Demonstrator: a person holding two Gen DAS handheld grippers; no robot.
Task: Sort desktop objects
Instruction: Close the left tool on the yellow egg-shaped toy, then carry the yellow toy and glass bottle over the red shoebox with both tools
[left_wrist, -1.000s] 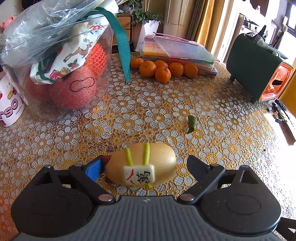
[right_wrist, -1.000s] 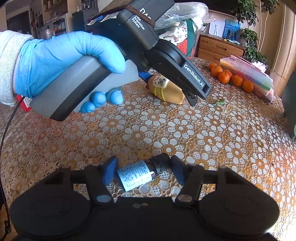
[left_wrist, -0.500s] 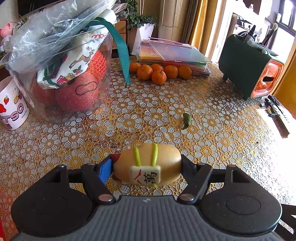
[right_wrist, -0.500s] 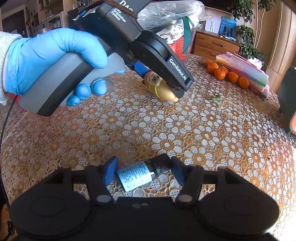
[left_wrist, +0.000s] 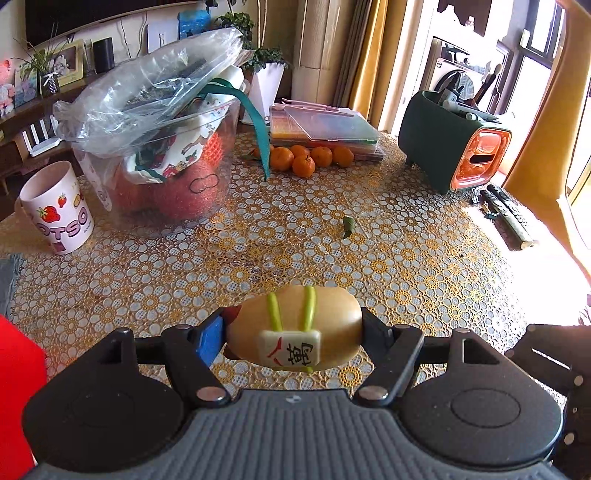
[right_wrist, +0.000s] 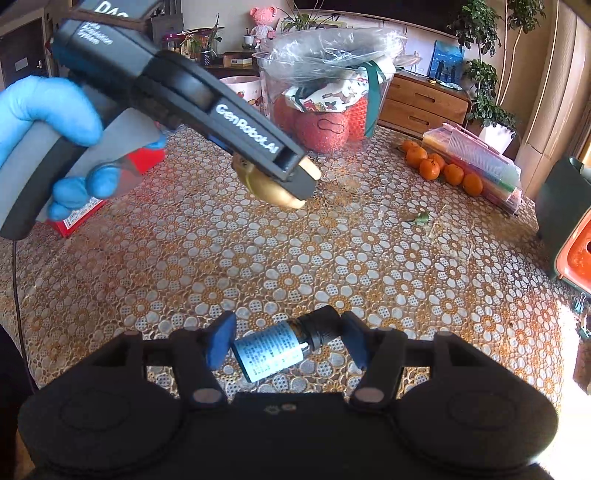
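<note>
**Both grippers loaded above the tabletop**

The fingers (left_wrist: 210, 338) of the left gripper (left_wrist: 293, 332) were clamped on the two ends of a tan egg-shaped toy (left_wrist: 295, 328), which carried two green bands and a white tile with a printed character. In the right wrist view the same toy (right_wrist: 275, 188) hung clear of the tabletop (right_wrist: 221, 258), with a blue-gloved hand (right_wrist: 44, 122) on the grey handle. The right gripper (right_wrist: 286, 341) held a small dark bottle (right_wrist: 280, 345) with a pale printed label, lying crosswise and tilted between its fingers (right_wrist: 220, 341), base to the blue pad and cap to the other.

On the tabletop stood a clear tub (left_wrist: 166, 170) filled with red mesh balls and draped in plastic, a strawberry-print mug (left_wrist: 57, 208) beside it, a row of oranges (left_wrist: 306, 158) against stacked flat cases (left_wrist: 325, 127), a green-and-orange holder (left_wrist: 454, 147), and a single green leaf (left_wrist: 347, 226). A red box (right_wrist: 107, 184) lay behind the gloved hand.
</note>
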